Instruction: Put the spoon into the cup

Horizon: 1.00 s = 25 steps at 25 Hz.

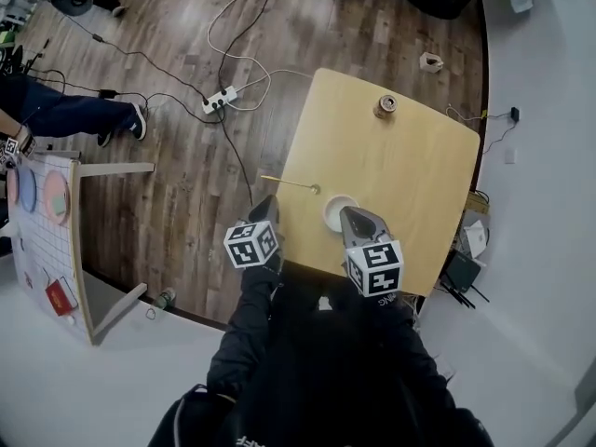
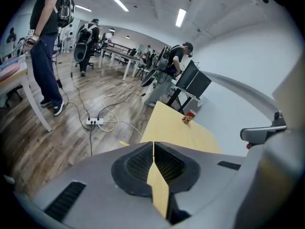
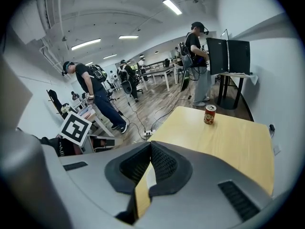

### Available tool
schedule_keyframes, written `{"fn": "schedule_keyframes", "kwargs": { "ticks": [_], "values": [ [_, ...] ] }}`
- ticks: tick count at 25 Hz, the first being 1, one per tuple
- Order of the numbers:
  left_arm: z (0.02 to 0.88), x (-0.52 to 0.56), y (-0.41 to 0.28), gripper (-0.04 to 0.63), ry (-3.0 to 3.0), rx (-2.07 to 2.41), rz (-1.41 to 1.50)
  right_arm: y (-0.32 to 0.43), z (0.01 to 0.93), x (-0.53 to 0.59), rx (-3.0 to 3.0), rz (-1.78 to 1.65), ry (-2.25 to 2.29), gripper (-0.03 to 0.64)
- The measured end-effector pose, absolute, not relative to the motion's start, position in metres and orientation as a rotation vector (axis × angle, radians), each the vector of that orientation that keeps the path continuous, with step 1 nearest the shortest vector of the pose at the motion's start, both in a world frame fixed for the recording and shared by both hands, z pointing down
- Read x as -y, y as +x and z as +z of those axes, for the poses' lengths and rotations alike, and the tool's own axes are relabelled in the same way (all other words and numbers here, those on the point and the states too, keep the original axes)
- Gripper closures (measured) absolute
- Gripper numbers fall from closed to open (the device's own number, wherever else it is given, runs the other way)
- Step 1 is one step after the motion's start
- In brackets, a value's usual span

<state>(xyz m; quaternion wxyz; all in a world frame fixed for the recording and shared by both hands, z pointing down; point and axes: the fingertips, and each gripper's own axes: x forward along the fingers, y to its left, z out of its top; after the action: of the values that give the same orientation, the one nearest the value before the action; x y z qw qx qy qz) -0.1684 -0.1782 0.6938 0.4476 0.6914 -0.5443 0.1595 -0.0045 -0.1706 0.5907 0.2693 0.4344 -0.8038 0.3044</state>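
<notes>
Fingers of left gripper point(image 2: 154, 143) and right gripper point(image 3: 150, 143) meet, gripping nothing.

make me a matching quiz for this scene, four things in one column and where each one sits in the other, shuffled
1 spoon
2 cup
3 can
4 power strip

a far end of the table
b on the wood floor
c at the table's left edge, handle sticking out past it
d white, at the table's near end

Pairs: 1-c, 2-d, 3-a, 4-b
</notes>
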Motion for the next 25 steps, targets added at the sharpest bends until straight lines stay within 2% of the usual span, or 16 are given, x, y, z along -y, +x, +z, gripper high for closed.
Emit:
{"fn": "schedule_keyframes", "kwargs": {
  "ticks": [11, 14, 25],
  "values": [
    [0.763, 0.208, -0.213, 0.555, 1.526, 1.317, 0.172, -0.042, 0.615, 0.191, 2.129, 0.838, 1.105, 0.595],
    [0.775, 0.216, -0.221, 0.477, 1.440, 1.278, 0.053, -0.047, 0.620, 0.197, 2.117, 0.843, 1.103, 0.595],
    [0.813, 0.232, -0.221, 0.436, 1.334, 1.112, -0.112, -0.053, 0.631, 0.216, 2.084, 0.876, 1.119, 0.595]
  ]
}}
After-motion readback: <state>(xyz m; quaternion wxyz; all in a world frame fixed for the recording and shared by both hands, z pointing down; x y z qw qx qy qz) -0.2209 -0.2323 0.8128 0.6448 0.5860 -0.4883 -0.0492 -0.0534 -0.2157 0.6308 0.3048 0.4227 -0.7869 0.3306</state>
